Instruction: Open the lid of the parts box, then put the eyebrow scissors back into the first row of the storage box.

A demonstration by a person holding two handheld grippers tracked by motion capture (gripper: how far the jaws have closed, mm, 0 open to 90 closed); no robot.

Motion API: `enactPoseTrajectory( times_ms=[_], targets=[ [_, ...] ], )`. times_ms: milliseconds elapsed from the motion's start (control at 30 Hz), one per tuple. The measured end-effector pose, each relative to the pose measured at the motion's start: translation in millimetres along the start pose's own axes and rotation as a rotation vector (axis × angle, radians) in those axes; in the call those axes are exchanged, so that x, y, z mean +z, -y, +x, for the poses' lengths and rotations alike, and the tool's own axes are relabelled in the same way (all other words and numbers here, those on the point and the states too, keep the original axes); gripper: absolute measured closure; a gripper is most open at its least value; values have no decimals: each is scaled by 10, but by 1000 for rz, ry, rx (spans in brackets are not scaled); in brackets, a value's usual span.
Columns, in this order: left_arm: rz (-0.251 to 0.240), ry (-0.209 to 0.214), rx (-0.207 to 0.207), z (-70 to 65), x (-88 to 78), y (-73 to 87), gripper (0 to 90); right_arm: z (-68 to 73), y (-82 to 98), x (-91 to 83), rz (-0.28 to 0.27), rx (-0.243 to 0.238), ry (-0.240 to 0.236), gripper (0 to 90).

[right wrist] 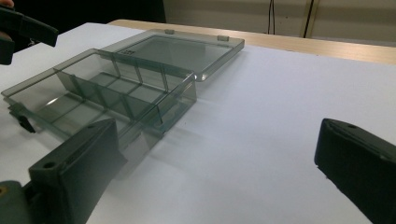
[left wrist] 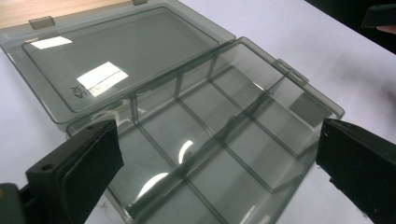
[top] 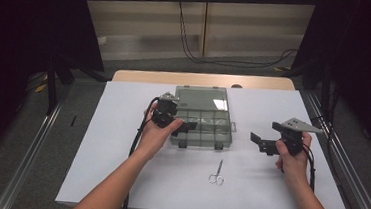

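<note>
The high view looks forward and down on the whole desk (top: 120, 144). The left gripper view sits close above the open organiser box (left wrist: 224, 140); the right gripper view faces the same box (right wrist: 116, 88) low from its right.

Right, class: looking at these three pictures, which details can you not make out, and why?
- Scissors, high view: too small to tell whether the blades are open.
- Organiser box, left gripper view: near corner cut off by the bottom edge.
- Mark on the lid, same view: washed out by glare, unreadable.
</note>
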State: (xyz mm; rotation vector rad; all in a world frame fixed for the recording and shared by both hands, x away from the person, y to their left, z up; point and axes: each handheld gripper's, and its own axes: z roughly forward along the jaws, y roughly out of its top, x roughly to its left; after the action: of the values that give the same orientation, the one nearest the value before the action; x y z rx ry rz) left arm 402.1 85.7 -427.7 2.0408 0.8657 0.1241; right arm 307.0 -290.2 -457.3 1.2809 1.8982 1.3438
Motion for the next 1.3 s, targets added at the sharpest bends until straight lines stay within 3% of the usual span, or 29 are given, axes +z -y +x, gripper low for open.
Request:
enactPoseTrajectory(
  times_ms=[400,500,767,867,1067,1300],
  targets=[
    [14,35,30,-216,-47,47,0,46,222,-388,-28,-6,13,0],
    [25,45,43,-273,-74,63,0,57,269,-550,-37,-36,38,0],
    [33,59,59,-389,-118,97,0,67,357,-812,-66,-79,54,0],
    [41,71,69,-450,-122,113,0,37,387,-891,-83,-89,61,0],
    [42,89,92,-600,-142,133,0,-49,452,-1015,-116,-63,69,0],
    [61,105,113,-750,-143,154,4,-49,485,-1087,-131,-74,65,0]
  ],
)
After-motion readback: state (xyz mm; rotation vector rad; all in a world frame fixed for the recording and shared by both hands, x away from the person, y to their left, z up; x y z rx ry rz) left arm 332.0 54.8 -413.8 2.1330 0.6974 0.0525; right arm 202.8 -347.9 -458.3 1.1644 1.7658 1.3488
